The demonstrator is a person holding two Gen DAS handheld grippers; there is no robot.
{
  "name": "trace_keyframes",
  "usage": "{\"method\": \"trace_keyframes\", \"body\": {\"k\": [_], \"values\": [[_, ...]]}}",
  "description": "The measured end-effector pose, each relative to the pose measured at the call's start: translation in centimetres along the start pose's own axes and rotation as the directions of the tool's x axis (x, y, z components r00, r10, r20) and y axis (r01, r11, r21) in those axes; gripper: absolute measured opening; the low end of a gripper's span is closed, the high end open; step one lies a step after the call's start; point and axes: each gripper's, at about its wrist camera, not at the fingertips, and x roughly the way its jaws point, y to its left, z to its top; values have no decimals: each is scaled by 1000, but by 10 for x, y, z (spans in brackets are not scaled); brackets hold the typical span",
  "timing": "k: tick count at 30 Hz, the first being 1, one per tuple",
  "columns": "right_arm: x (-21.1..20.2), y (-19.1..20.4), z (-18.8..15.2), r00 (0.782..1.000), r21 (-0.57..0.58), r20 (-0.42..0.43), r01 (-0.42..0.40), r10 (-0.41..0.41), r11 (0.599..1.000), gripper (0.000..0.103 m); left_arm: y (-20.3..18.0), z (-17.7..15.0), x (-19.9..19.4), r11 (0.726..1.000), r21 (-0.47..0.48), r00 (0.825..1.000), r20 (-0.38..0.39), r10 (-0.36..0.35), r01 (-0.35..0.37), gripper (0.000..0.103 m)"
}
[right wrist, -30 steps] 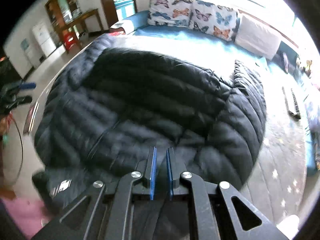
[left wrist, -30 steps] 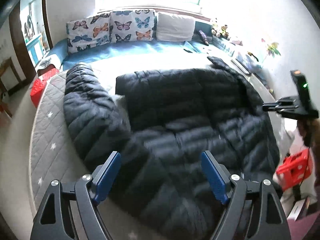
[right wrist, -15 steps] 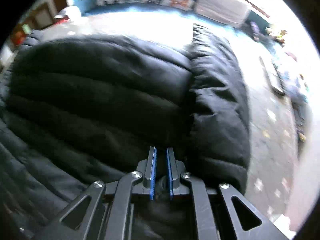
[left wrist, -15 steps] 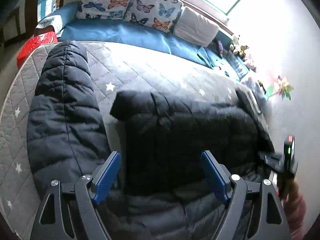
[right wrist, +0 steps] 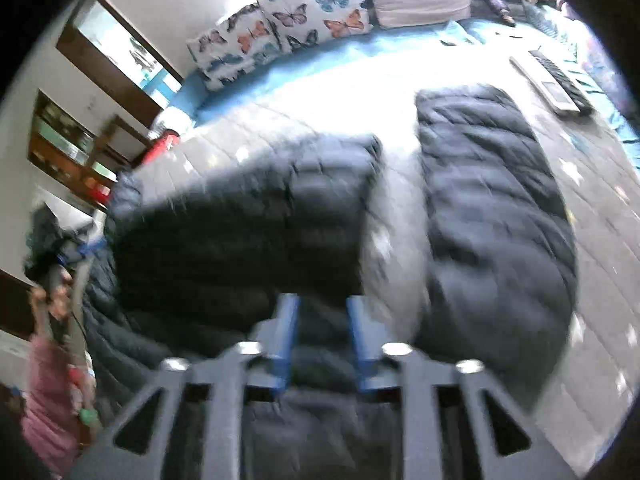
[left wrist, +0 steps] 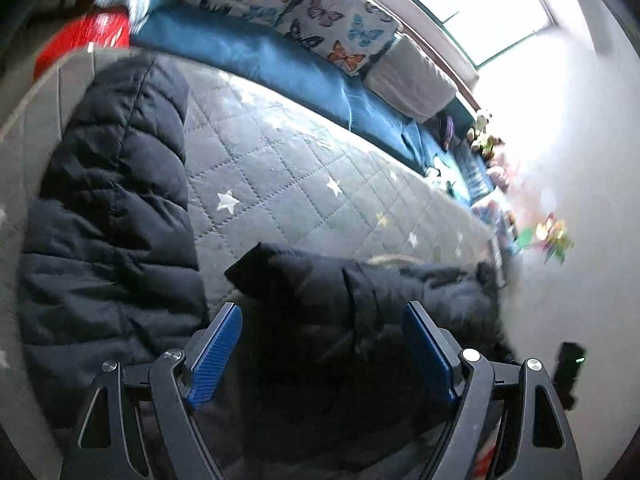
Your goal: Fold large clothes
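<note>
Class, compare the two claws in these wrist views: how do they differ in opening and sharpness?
Opening: the left claw stands wide apart, while the right claw shows a narrower gap, its jaws having just been opening.
Sharpness: the left claw looks crisp; the right claw is blurred.
Shared: both have blue pads, hang over the dark puffer jacket and grip nothing.
</note>
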Motion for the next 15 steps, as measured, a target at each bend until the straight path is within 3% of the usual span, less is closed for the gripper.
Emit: {"method": "trace_keyframes", "body": {"k": [2,4,8,11,15], "values": [[13,-5,21,1000,26,0,3,-3,1000,64,8,10,8,999,-44,1000,-13,-21,20,88],[26,-17,40,999,87,-12,-31,33,996,64,14,16,19,998,-65,999,-35,-11,9,88],[48,-36,65,999,172,-32,-14,20,985,64,20,26,37,997,-74,998,-64,9,-13,88],[67,-49,61,994,238,-70,-66,85,969,64,24,32,55,996,-91,995,-104,-7,-3,88],[86,-54,59,971,299,-86,-188,223,936,64,33,37,76,989,-147,989,-143,-25,4,88]]}}
